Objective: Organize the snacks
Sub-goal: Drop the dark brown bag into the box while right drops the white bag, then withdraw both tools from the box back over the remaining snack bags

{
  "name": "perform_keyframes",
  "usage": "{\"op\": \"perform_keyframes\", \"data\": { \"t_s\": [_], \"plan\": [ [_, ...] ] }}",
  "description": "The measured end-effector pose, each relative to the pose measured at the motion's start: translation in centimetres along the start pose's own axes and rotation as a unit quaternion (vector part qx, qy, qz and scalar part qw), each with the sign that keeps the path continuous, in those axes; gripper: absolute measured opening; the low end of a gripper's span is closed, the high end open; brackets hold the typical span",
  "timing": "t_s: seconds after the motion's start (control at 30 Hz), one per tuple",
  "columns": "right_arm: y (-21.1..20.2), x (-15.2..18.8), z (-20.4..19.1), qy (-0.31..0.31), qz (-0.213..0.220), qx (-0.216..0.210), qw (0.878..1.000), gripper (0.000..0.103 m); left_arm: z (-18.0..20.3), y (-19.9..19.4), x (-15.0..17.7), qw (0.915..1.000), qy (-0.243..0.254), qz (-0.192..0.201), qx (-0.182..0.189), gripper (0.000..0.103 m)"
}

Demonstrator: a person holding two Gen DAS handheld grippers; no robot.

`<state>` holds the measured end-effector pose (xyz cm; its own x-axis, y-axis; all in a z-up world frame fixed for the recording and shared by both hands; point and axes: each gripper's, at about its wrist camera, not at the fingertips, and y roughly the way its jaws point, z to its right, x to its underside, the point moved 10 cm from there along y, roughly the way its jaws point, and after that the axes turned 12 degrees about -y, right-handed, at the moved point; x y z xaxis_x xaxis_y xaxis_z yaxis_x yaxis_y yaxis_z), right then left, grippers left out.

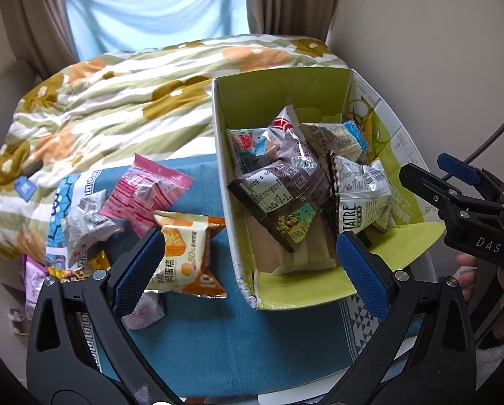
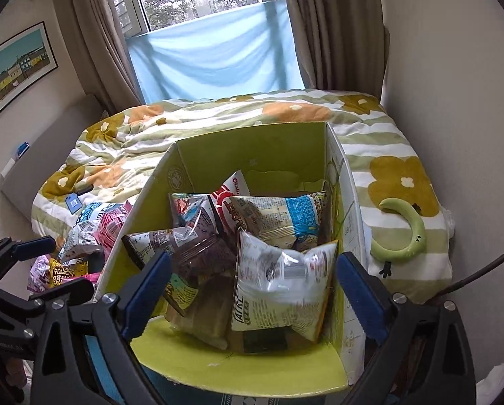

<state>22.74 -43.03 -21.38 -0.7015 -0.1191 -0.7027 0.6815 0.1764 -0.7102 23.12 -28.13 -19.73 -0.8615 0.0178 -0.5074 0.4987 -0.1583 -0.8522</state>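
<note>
The main risk, as I judge it, is the heap inside the lime-green open-topped cardboard box (image 1: 279,94): the glossy foil and plastic packets already lean on one another, so another one dropped on top could slide off or tip a neighbour over the low near flap. The white crinkled "TATRE" packet (image 2: 282,290) stands puffed and upright at the near right of the box, against a brown-and-silver foil packet (image 1: 279,189) lying tilted to its left; both are slick, air-filled pillows that would squirt from a hard pinch. The left gripper (image 1: 248,263) hangs with its blue textured pads wide apart and nothing between them, straddling the box's near-left wall, which it could knock. The right gripper (image 2: 252,287) is likewise spread and empty at the box's near edge. Unsorted snacks lie left of the box on the teal woven cloth (image 1: 238,337): an orange-and-cream cake packet (image 1: 187,253), a pink striped wrapper (image 1: 143,195) and a small white crumpled packet (image 1: 83,226), overlapping, so grabbing one may drag another. The soft rumpled flowered quilt (image 1: 116,101) lies beyond.
</note>
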Motion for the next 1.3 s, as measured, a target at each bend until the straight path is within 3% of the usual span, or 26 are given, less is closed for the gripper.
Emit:
{"op": "perform_keyframes", "data": {
  "t_s": [0.37,0.63,0.93,1.3],
  "plan": [
    [-3.4,0.5,0.7,0.018,0.002,0.015,1.0,0.097,-0.1,-3.3,0.5,0.9994,-0.011,0.031,0.015,0.101],
    [-5.4,-0.3,0.2,0.019,0.024,0.012,0.999,0.097,-3.2,-7.3,1.6,0.998,-0.026,0.055,-0.018,0.101],
    [-7.2,-2.2,-5.6,-0.016,0.058,-0.007,0.998,0.097,-11.9,-11.5,3.6,0.9938,-0.058,0.083,-0.048,0.101],
    [-5.9,-4.2,-18.3,-0.04,0.063,-0.038,0.996,0.097,-26.2,-14.0,4.3,0.9912,-0.08,0.077,-0.072,0.101]
  ]
}}
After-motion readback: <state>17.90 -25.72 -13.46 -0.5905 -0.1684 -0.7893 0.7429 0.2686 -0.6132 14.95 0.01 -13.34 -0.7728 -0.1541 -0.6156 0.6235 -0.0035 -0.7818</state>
